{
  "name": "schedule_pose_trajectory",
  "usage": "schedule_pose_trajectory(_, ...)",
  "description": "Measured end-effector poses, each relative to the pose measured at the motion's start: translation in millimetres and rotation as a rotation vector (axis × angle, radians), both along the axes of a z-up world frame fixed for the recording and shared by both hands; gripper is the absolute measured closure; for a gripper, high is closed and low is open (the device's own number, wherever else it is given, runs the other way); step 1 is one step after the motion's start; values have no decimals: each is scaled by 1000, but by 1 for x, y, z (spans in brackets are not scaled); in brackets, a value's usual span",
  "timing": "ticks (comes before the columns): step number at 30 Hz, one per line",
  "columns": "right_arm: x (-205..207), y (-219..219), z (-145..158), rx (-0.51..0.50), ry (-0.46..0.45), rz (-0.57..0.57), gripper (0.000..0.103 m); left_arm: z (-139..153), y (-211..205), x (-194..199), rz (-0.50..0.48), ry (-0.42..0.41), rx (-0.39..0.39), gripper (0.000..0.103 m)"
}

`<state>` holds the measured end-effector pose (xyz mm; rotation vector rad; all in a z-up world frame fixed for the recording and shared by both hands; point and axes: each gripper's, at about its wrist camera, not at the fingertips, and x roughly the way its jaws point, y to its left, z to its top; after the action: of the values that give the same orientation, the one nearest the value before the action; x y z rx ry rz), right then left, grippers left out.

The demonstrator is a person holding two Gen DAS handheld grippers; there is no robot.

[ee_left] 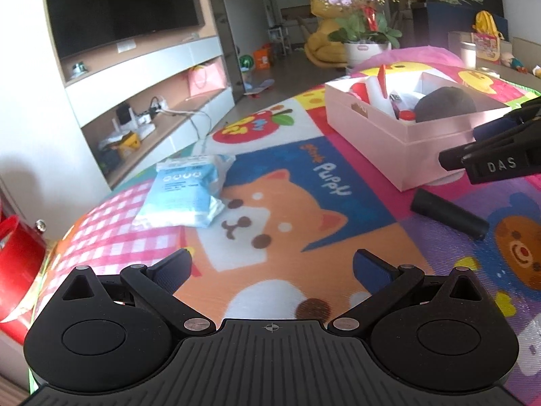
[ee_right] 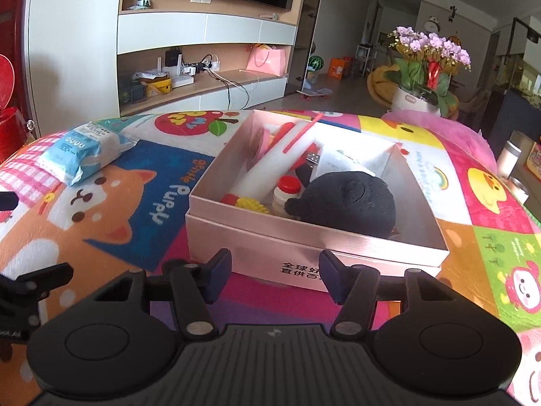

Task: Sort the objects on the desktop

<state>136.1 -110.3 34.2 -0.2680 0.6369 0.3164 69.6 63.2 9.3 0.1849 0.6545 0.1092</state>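
While both the left tongs (ee_left: 272,269) and right tongs (ee_right: 275,275) hang apart and empty, the tissue pack (ee_left: 184,194) and black cylinder (ee_left: 448,213) lie on the cartoon mat (ee_left: 287,209) outside the pink box (ee_right: 314,240).

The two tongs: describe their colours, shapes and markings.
Both the left tongs and the right tongs are matte black plastic with a ribbed base, two round discs, silver pivot pins, angled link arms and dark blue finger pads. The left view shows white letters "DAS" on the right tongs' side.
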Motion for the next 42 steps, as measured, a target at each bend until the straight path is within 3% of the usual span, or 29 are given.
schedule_pose_trajectory(4, 5, 5, 1, 0, -3, -3, 45, -1, 4, 1, 7, -1, 0, 0)
schedule_pose_trajectory(7, -12, 8, 7, 39, 9, 97, 45, -4, 4, 4, 11, 2, 6, 0)
schedule_pose_trajectory(10, -30, 16, 2, 17, 41, 188, 46, -5, 3, 5, 9, 5, 7, 0)
schedule_pose_trajectory(12, -34, 22, -8, -19, 57, 202, 54, -5, 2, 4, 6, 4, 9, 0)
schedule_pose_trajectory(17, -28, 13, -13, -34, 67, 150, 81, -4, 5, 8, 12, -1, 17, 0)
schedule_pose_trajectory(24, -28, -17, -12, -45, 65, 100, 81, 7, 23, 50, 77, -92, 106, 0)
schedule_pose_trajectory(27, -27, -26, -14, -27, 61, 83, 81, 3, 38, 79, 127, -93, 148, 0)
schedule_pose_trajectory(30, -29, -34, -13, -4, 64, 62, 73, -5, 55, 102, 183, -55, 147, 0)
schedule_pose_trajectory(32, -33, -38, -13, 6, 51, 39, 47, -9, 66, 109, 192, -45, 104, 0)
schedule_pose_trajectory(34, -40, -46, -13, 37, 31, 22, 33, -13, 74, 112, 185, -42, 64, 0)
schedule_pose_trajectory(36, -46, -55, -13, 78, 28, 8, 31, -13, 78, 111, 174, -42, 41, 3)
schedule_pose_trajectory(38, -50, -63, -14, 113, 28, -15, 28, -12, 76, 109, 152, -47, 54, 28)
schedule_pose_trajectory(39, -52, -66, -16, 126, 30, -22, 28, -12, 76, 109, 138, -36, 57, 34)
schedule_pose_trajectory(42, -54, -73, -20, 152, 48, -36, 27, -10, 73, 106, 129, -26, 62, 40)
